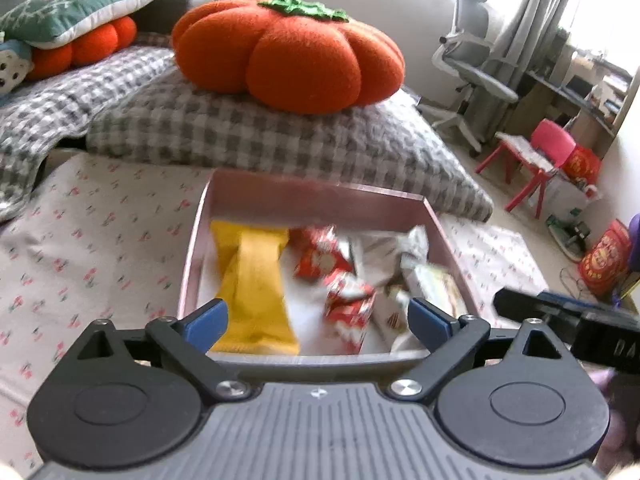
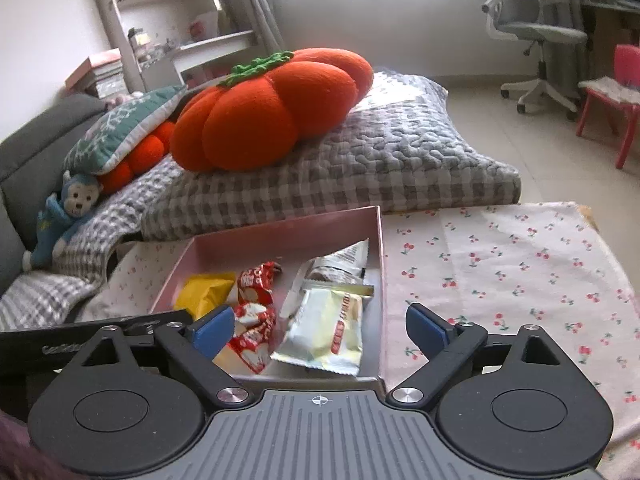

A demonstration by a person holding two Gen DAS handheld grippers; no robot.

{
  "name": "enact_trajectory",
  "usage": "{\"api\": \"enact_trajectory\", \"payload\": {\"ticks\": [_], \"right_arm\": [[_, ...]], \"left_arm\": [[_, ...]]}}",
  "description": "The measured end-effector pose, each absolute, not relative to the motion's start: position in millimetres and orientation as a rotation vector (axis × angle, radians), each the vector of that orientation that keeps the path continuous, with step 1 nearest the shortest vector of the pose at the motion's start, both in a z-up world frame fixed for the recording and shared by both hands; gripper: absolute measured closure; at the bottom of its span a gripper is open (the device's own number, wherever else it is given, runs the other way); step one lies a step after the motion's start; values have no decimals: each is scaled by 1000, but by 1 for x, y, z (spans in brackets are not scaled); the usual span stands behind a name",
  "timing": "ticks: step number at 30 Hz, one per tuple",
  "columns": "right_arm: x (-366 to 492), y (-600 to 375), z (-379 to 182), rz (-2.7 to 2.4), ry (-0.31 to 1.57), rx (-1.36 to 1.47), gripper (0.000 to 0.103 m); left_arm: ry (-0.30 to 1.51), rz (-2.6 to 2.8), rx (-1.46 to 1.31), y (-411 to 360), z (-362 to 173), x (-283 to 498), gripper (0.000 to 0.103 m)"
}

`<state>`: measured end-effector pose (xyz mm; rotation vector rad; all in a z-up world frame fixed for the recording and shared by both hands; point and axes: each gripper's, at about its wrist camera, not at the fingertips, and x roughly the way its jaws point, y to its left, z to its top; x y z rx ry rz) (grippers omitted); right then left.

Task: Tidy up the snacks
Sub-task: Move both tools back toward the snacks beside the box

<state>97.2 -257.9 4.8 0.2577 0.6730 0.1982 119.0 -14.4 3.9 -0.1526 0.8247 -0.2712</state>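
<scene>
Snacks lie in the pink box [image 1: 320, 200] just ahead of my left hand-held gripper [image 1: 318, 320]: yellow packet [image 1: 256, 280], red packets [image 1: 348, 304], pale wrappers, blurred perhaps. My right hand-held gripper [image 2: 320, 330] hovers over the pale bar [image 2: 328, 328]. Both stand wide apart, empty.

Few markings, almost none readable

On the black body of the other gripper [image 1: 600, 340], seen in the left wrist view just right of the shallow pink rectangular box [image 1: 320, 200], pale raised letters begin "DA" and run off the edge. The red-and-white snack wrappers [image 2: 256, 312] and the pale yellow foil snack bar [image 2: 328, 328] inside that box carry print too blurred to read, as do the red bags [image 1: 604, 260] on the floor right of it.
</scene>
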Motion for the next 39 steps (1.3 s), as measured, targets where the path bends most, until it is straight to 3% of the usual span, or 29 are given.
{"api": "enact_trajectory", "payload": {"ticks": [9,32,39], "right_arm": [[69,-262,14,200,637,205,4],[26,-245,-22,202,677,-54,3],[29,-255,-30,207,685,-62,3]], "left_arm": [[834,-309,-78,-6,4,90,0],[749,-393,109,43,-22,52,1],[747,-510,151,19,-26,56,8]]}}
